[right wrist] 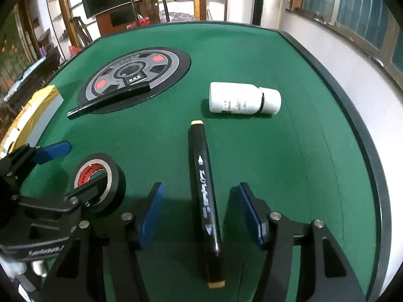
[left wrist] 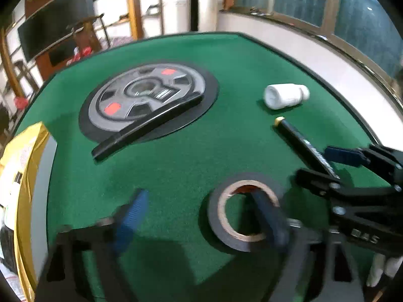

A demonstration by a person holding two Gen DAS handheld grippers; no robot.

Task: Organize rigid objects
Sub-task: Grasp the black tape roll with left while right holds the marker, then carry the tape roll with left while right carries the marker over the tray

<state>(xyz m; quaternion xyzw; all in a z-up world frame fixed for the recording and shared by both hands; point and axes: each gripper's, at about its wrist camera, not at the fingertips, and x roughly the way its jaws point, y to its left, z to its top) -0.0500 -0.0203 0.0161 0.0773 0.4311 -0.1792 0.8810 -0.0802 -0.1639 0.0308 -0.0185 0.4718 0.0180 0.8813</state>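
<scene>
A roll of black tape point(left wrist: 245, 216) lies flat on the green table; it also shows in the right wrist view point(right wrist: 100, 180). My left gripper point(left wrist: 201, 214) is open, with its right finger point(left wrist: 267, 216) down inside the roll's core and its left finger point(left wrist: 132, 214) outside. A black marker point(right wrist: 205, 198) with yellow ends lies between the open jaws of my right gripper point(right wrist: 201, 216), untouched; it also shows in the left wrist view point(left wrist: 302, 143). A white bottle point(right wrist: 244, 98) lies on its side beyond the marker, also seen in the left wrist view point(left wrist: 286, 96).
A grey round disc with red marks point(left wrist: 148, 95) sits on a black circular mat, with a black bar point(left wrist: 148, 128) lying across its near edge. A yellow box point(left wrist: 20, 176) stands at the table's left edge. A white wall runs along the right edge.
</scene>
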